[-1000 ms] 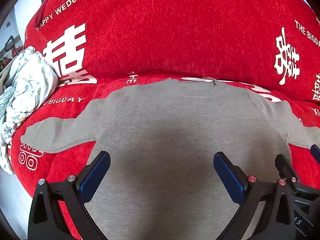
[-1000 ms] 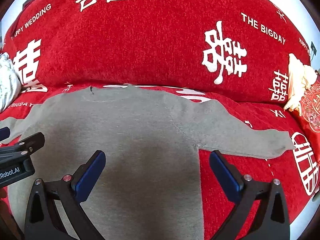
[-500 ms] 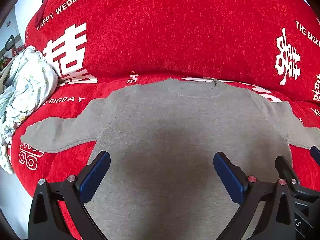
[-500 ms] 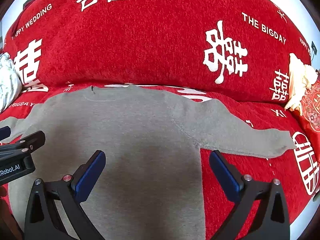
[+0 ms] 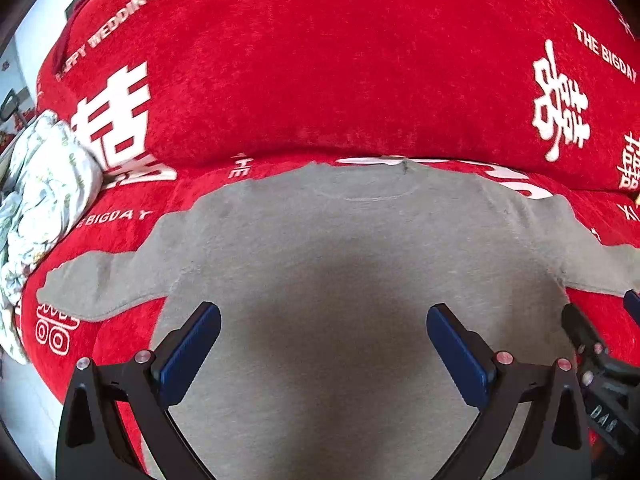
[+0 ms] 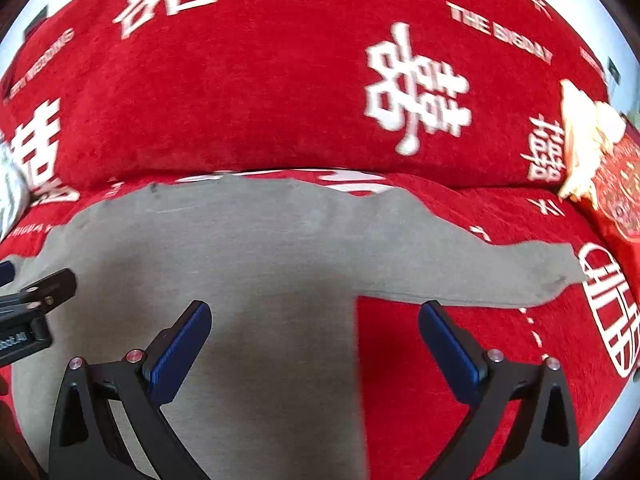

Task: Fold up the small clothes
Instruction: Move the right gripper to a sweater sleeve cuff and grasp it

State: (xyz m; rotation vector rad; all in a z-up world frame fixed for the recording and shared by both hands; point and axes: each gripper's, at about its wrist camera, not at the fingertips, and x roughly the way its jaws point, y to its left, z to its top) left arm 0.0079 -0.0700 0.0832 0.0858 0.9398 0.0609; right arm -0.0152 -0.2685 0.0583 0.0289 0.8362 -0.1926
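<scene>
Your grey sweatshirt [image 5: 340, 264] lies flat on the seat of the red sofa cover [image 5: 320, 80], neckline against the foot of the backrest and both sleeves spread out sideways. Take the sweatshirt as your landmark for everything else.

Your left gripper [image 5: 323, 344] hangs over the lower middle of the sweatshirt's body, blue pads wide apart with nothing between them — only grey cloth and a soft shadow show under the gap. Whether the tips touch the fabric cannot be told from here. The left sleeve [image 5: 104, 288] runs out past that gripper's left finger and ends just above a white printed emblem on the cover.

Your right gripper [image 6: 315, 340] is likewise spread open and empty. It straddles the sweatshirt's right side edge: its left pad [image 6: 180, 344] sits over grey cloth, its right pad [image 6: 448, 350] over bare red cover below the right sleeve [image 6: 480, 268]. That sleeve stretches out to a cuff beside another white emblem.

Beyond the left sleeve's end, a crumpled white patterned cloth [image 5: 44, 184] is heaped at the sofa's edge. Beyond the right cuff, a cream-coloured object [image 6: 584, 152] and a red embroidered cushion [image 6: 620, 188] rest where seat meets backrest — both well apart from the sweatshirt.
</scene>
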